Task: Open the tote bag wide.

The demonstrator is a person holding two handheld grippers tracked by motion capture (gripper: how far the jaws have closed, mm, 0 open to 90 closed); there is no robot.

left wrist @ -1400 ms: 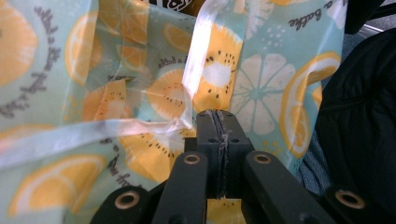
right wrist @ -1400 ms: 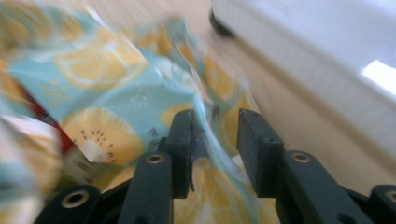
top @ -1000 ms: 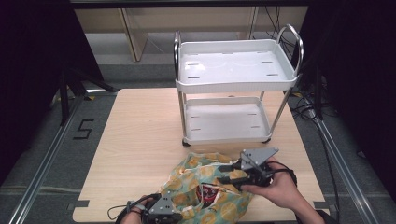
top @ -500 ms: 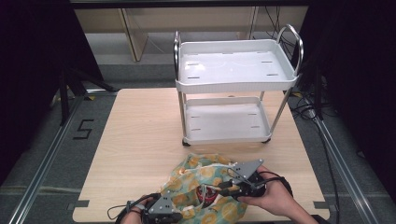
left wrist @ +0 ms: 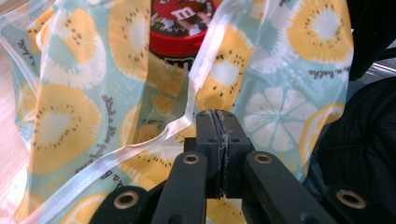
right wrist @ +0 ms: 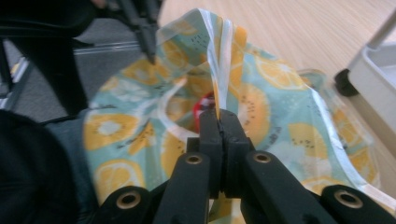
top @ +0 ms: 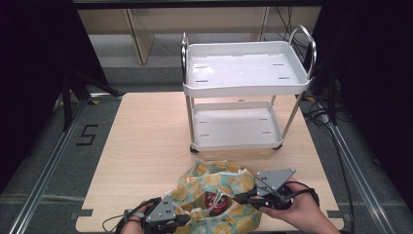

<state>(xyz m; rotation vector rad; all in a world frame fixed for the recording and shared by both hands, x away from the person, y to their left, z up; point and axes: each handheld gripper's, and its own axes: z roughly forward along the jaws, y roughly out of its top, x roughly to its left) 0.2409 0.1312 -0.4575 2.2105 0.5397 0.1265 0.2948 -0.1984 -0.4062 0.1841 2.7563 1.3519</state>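
Observation:
A plastic bag (top: 214,187) printed with yellow citrus slices lies at the table's front edge, its mouth held apart. A red M&M's tub (top: 213,199) sits inside it, also seen in the left gripper view as the tub (left wrist: 184,23) and in the right gripper view as the tub (right wrist: 205,105). My left gripper (top: 186,220) is shut on the near-left part of the bag's clear rim (left wrist: 187,123). My right gripper (top: 239,199) is shut on the rim's right side (right wrist: 219,70), which stands up as a fold. The left gripper (right wrist: 145,35) also appears far off, across the bag.
A white two-shelf cart (top: 243,73) with chrome handles stands on the wooden table (top: 146,136) just behind the bag. Its wheel (right wrist: 344,81) and lower tray are close on my right gripper's right. Bare table lies to the left of the cart.
My right gripper has dropped and drawn back toward the front edge, keeping hold of the bag's rim. The left gripper has hardly moved.

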